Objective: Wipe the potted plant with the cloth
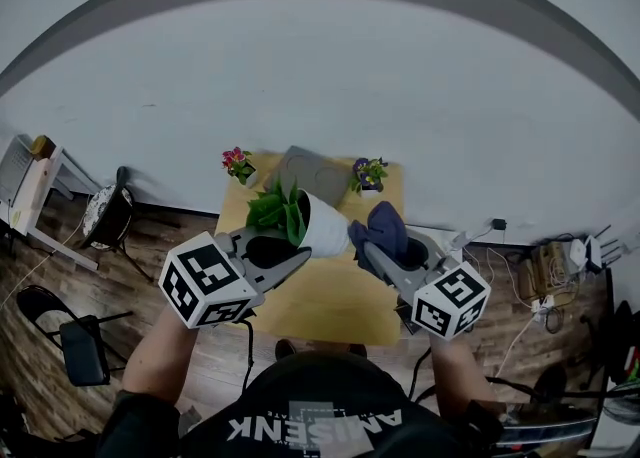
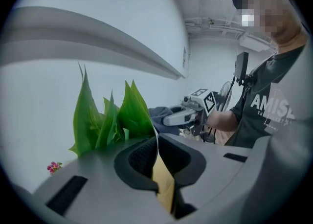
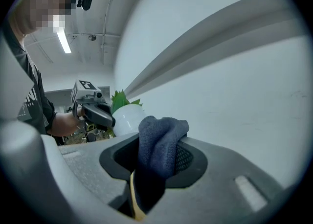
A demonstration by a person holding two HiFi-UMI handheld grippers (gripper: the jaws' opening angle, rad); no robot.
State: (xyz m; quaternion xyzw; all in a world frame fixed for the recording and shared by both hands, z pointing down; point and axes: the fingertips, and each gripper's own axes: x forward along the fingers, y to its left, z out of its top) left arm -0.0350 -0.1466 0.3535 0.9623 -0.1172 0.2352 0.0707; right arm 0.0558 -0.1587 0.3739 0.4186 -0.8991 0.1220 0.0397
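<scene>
The potted plant, green leaves (image 1: 272,210) in a white pot (image 1: 326,228), hangs tilted above the wooden table (image 1: 320,306). My left gripper (image 1: 300,258) is shut on the pot's thin white rim (image 2: 155,142), with the leaves (image 2: 111,116) just beyond the jaws. My right gripper (image 1: 362,244) is shut on a dark blue cloth (image 1: 386,226), bunched up between its pads (image 3: 157,142). In the head view the cloth sits right beside the pot's right side; contact is unclear. The right gripper view shows the pot (image 3: 128,117) and the left gripper (image 3: 96,112) ahead at its left.
A small pot of pink flowers (image 1: 238,163) and one of purple flowers (image 1: 368,174) stand at the table's far corners, with a grey mat (image 1: 310,172) between them. A white wall rises behind. Chairs (image 1: 70,346) stand on the floor at left, cables (image 1: 530,286) at right.
</scene>
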